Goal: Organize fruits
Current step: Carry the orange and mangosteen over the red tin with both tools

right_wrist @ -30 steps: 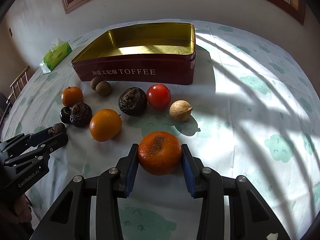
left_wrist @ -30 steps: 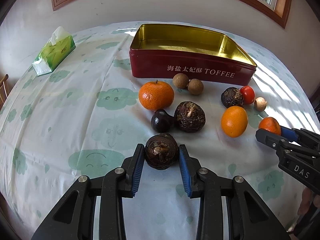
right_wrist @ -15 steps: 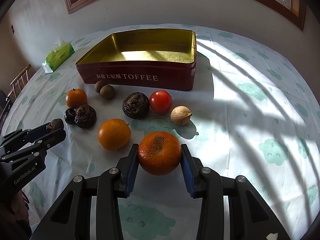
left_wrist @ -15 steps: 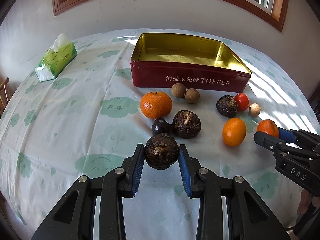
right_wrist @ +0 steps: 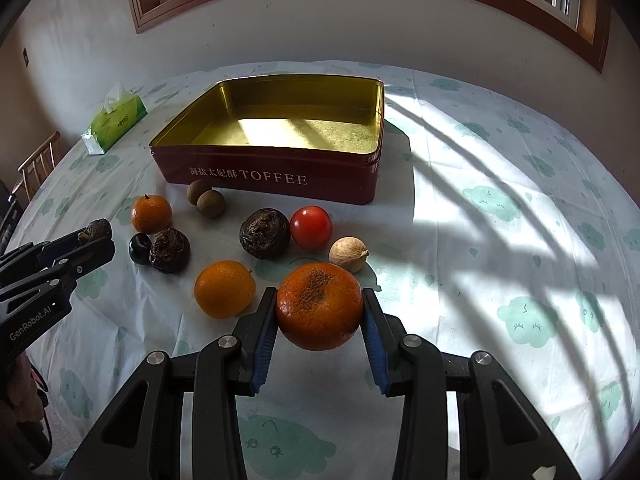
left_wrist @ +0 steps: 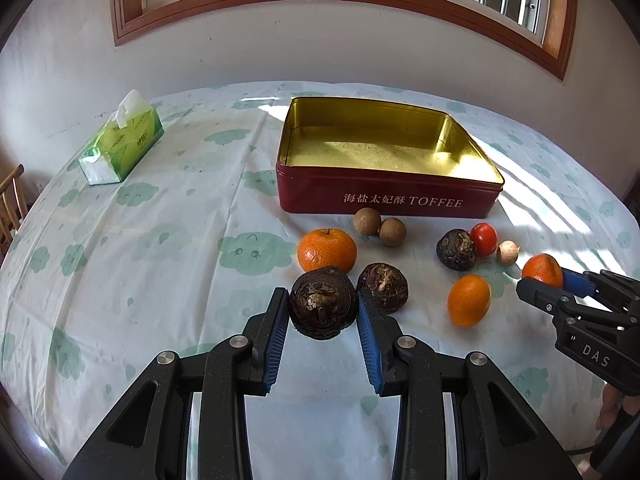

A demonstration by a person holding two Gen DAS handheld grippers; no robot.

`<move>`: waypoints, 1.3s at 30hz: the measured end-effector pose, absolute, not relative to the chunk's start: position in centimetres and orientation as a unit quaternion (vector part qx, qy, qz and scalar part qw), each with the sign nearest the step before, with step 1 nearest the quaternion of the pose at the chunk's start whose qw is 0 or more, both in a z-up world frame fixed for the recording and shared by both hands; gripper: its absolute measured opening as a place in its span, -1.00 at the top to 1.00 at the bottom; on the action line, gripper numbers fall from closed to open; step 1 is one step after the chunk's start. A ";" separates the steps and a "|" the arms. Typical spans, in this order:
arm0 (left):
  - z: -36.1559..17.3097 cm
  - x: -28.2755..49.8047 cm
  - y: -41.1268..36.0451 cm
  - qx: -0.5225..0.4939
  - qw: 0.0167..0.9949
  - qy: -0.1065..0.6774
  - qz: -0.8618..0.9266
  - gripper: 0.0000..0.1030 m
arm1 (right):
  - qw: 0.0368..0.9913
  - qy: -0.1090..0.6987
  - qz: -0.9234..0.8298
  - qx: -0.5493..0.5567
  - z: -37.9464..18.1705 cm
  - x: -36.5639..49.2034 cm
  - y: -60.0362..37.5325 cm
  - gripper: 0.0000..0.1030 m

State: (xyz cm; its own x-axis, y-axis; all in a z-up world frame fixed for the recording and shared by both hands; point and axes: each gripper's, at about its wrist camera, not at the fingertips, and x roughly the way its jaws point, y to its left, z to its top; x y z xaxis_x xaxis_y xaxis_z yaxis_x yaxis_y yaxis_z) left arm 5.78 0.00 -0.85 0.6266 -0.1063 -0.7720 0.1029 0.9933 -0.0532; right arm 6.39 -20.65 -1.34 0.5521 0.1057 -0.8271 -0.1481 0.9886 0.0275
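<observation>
My left gripper (left_wrist: 323,312) is shut on a dark brown water chestnut (left_wrist: 322,303) and holds it above the table. It also shows in the right wrist view (right_wrist: 94,234). My right gripper (right_wrist: 319,316) is shut on an orange tangerine (right_wrist: 319,306) and holds it raised; the tangerine also shows in the left wrist view (left_wrist: 542,270). The open red TOFFEE tin (left_wrist: 384,198) with a gold inside stands behind the loose fruits and is empty. On the cloth lie two tangerines (left_wrist: 326,250) (left_wrist: 469,300), two water chestnuts (left_wrist: 383,287) (left_wrist: 456,249), a tomato (left_wrist: 483,233) and two longans (left_wrist: 366,221).
A green tissue box (left_wrist: 122,144) stands at the far left. A pale nut (right_wrist: 347,254) lies next to the tomato and a small dark fruit (right_wrist: 139,248) beside a water chestnut. A wooden chair (right_wrist: 36,166) stands past the left table edge.
Both grippers have risen with their fruits; the table and tin look lower and farther in both views. The small dark fruit is now hidden behind the held water chestnut in the left wrist view.
</observation>
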 end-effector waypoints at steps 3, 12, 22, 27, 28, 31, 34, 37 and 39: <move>-0.3 6.4 0.1 -0.002 0.905 0.422 -0.057 0.31 | 0.882 0.465 0.072 -0.025 -0.9 6.8 -20.8 0.28; 1.7 9.0 0.4 0.001 0.916 0.396 -0.063 0.32 | 0.889 0.451 0.079 -0.028 0.8 8.2 -20.5 0.28; 3.2 12.5 0.7 -0.015 0.923 0.376 -0.083 0.32 | 0.902 0.423 0.086 -0.029 3.2 10.8 -20.1 0.28; 3.3 15.0 0.5 -0.023 0.922 0.375 -0.091 0.32 | 0.905 0.416 0.089 -0.031 3.4 13.1 -19.6 0.28; 3.2 15.4 0.4 -0.019 0.922 0.375 -0.092 0.31 | 0.904 0.417 0.089 -0.030 3.3 13.6 -19.5 0.28; 2.6 16.9 -0.1 -0.008 0.919 0.382 -0.091 0.32 | 0.902 0.423 0.087 -0.028 2.7 15.1 -19.3 0.28; 1.8 18.0 -0.4 -0.002 0.916 0.391 -0.092 0.31 | 0.900 0.426 0.085 -0.033 2.0 16.4 -19.1 0.28; 0.9 18.9 -0.8 0.005 0.912 0.400 -0.094 0.31 | 0.896 0.435 0.084 -0.033 1.2 17.5 -19.0 0.28; 0.4 19.3 -0.9 0.010 0.910 0.404 -0.092 0.31 | 0.894 0.439 0.083 -0.035 0.7 18.1 -18.9 0.28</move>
